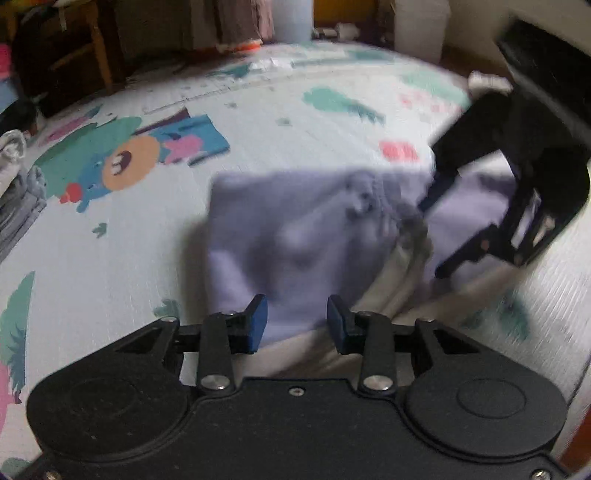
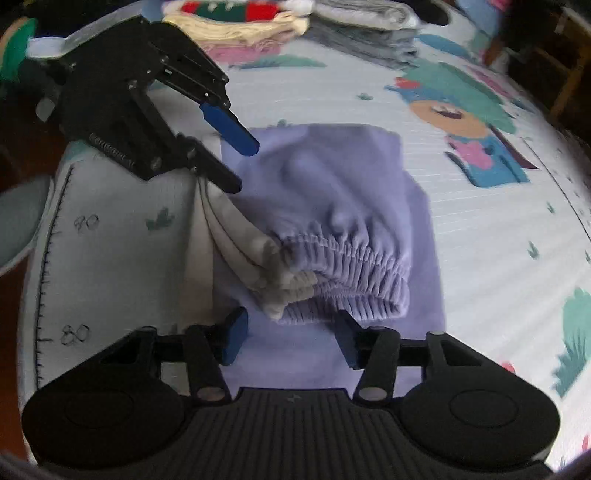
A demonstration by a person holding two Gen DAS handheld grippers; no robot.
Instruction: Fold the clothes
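Observation:
A lavender garment [image 2: 332, 192] with a gathered elastic waistband [image 2: 343, 258] lies folded on the cartoon play mat [image 2: 498, 229]. Pale grey-white fabric [image 2: 229, 229] shows along its left side. In the right wrist view my right gripper [image 2: 291, 338] is open just short of the waistband, nothing between its blue pads. My left gripper [image 2: 240, 158] hovers open over the garment's far left corner; whether its lower finger touches the pale fabric I cannot tell. In the blurred left wrist view, the left gripper [image 1: 297, 325] stands open above the lavender cloth [image 1: 288, 229], and the right gripper [image 1: 439, 236] is over its right part.
Stacks of folded clothes lie at the mat's far edge [image 2: 354, 22] and at the left in the left wrist view [image 1: 18, 192]. A wooden chair [image 1: 85, 48] and a white container [image 1: 421, 26] stand beyond the mat. A printed ruler scale [image 2: 44, 258] runs along the mat's side.

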